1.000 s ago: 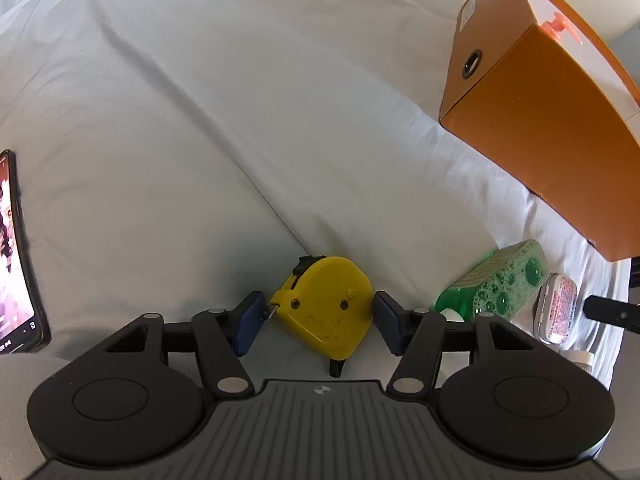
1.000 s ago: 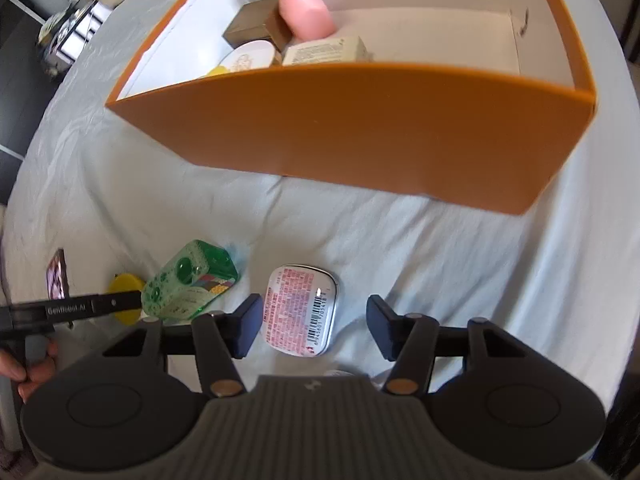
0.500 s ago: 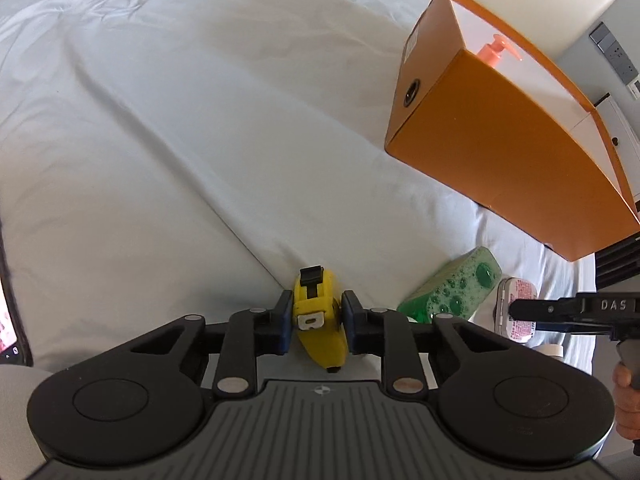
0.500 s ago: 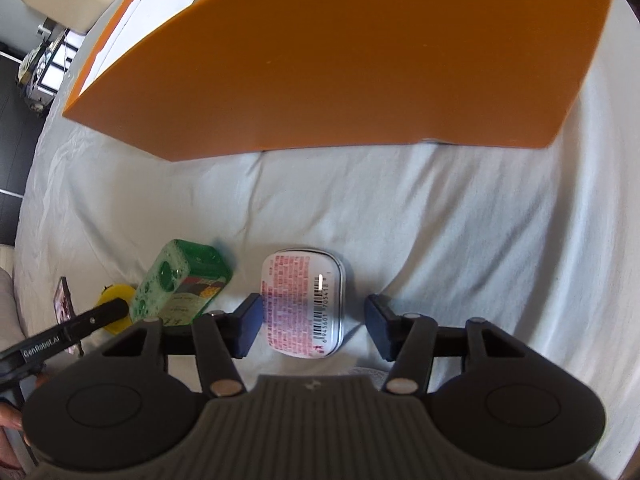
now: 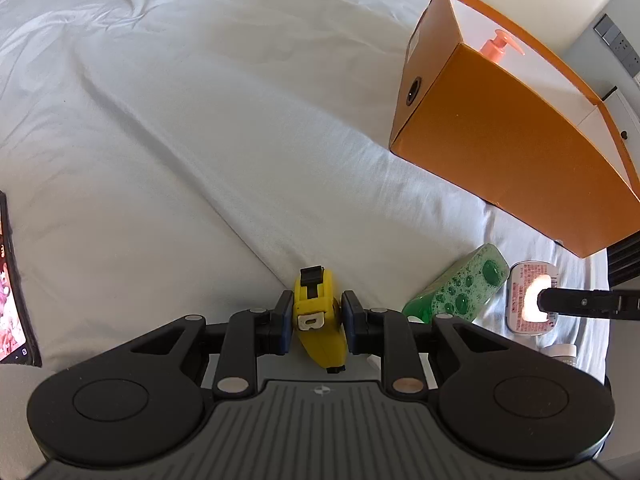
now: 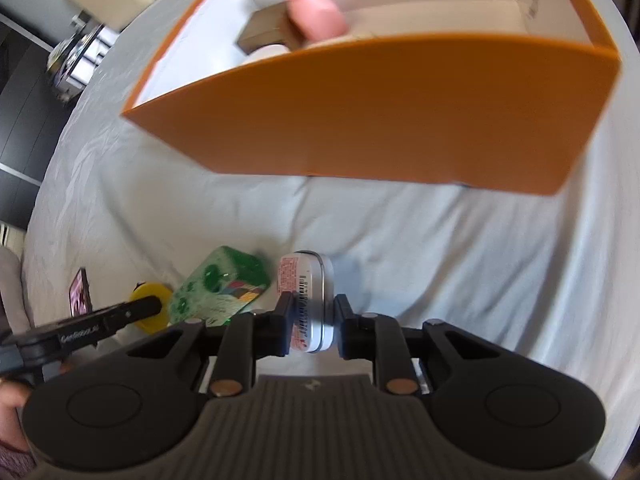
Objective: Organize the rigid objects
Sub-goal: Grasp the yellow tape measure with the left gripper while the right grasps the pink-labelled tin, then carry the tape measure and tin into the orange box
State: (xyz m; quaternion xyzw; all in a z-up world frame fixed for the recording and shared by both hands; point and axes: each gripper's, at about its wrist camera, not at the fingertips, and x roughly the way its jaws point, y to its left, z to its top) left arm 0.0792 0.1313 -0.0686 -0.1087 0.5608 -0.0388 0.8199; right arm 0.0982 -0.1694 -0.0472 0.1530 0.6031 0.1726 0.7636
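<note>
Two handheld grippers work over a bed covered in a white sheet (image 5: 200, 128). The left gripper (image 5: 316, 316) has its fingers clamped on a yellow tape measure (image 5: 318, 320), pressing its two flat sides, with the black clip end pointing toward twelve o'clock. The right gripper (image 6: 310, 320) has its fingers closed on a small metal tin (image 6: 310, 300) with a red printed label, turned up on its edge between them. Just beside the tin, at about nine o'clock from it, a green box (image 6: 220, 290) lies on the sheet. At twelve o'clock from the tin stands an open orange box (image 6: 380, 112) holding a pink pump bottle (image 6: 314, 12) and a brown carton (image 6: 266, 32). A phone (image 5: 12, 284) lies at the left edge of the sheet.
</note>
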